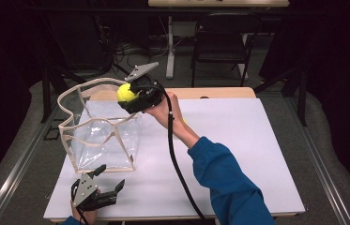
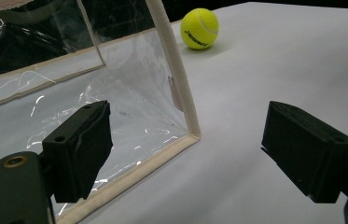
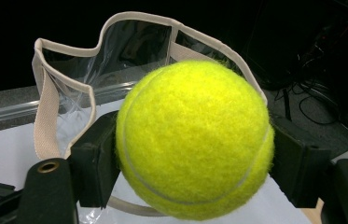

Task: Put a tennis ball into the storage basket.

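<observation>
A clear plastic bag with cream fabric trim stands open on the white bench in the left half of the high view, its wavy rim gaping upward. Through its transparent walls nothing can be made out inside; only creases and glints of light show on the plastic.

The right tool is in the upper middle of the high view, just at the bag's upper right rim, and its jaws are clamped on a yellow tennis ball. In the right gripper view that ball sits in the centre of the frame, pinched from both sides by the black jaws, with the bag's open mouth behind it at upper left.

The left tool rests low at the lower left of the high view, just below the bag's near bottom edge, its jaws spread wide with nothing between them. In the left gripper view the bag's lower corner stands between the jaws, touching neither, and a second tennis ball lies on the bench at the top of the frame, outside the bag and just beside its trimmed edge.
</observation>
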The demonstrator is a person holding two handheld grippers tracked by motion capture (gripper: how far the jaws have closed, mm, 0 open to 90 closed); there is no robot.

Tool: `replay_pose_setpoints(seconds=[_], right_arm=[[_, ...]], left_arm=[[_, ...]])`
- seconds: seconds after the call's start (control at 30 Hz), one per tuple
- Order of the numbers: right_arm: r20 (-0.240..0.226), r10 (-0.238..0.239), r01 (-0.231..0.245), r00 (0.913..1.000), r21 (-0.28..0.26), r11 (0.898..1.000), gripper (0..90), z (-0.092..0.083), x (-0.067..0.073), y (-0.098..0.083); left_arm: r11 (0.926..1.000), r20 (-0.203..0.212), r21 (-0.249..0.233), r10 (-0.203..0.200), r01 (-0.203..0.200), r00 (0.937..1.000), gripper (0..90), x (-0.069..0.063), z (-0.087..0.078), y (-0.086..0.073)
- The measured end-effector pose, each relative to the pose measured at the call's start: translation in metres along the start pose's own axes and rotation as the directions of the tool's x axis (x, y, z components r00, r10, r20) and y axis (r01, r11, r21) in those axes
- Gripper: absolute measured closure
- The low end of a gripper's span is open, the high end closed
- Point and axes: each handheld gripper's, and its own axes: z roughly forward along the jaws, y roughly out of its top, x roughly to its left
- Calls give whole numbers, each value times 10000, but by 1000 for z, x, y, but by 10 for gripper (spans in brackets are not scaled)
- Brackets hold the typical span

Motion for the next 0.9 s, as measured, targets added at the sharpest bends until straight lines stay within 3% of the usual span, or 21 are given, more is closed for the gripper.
replay_pose_setpoints(seconds=[0.9], right_arm=[[-110, 427, -423, 9990, 361, 9985, 256, 21, 4, -5]], left_arm=[[10000, 0, -41, -13, 13, 10000, 159, 0, 0, 0]])
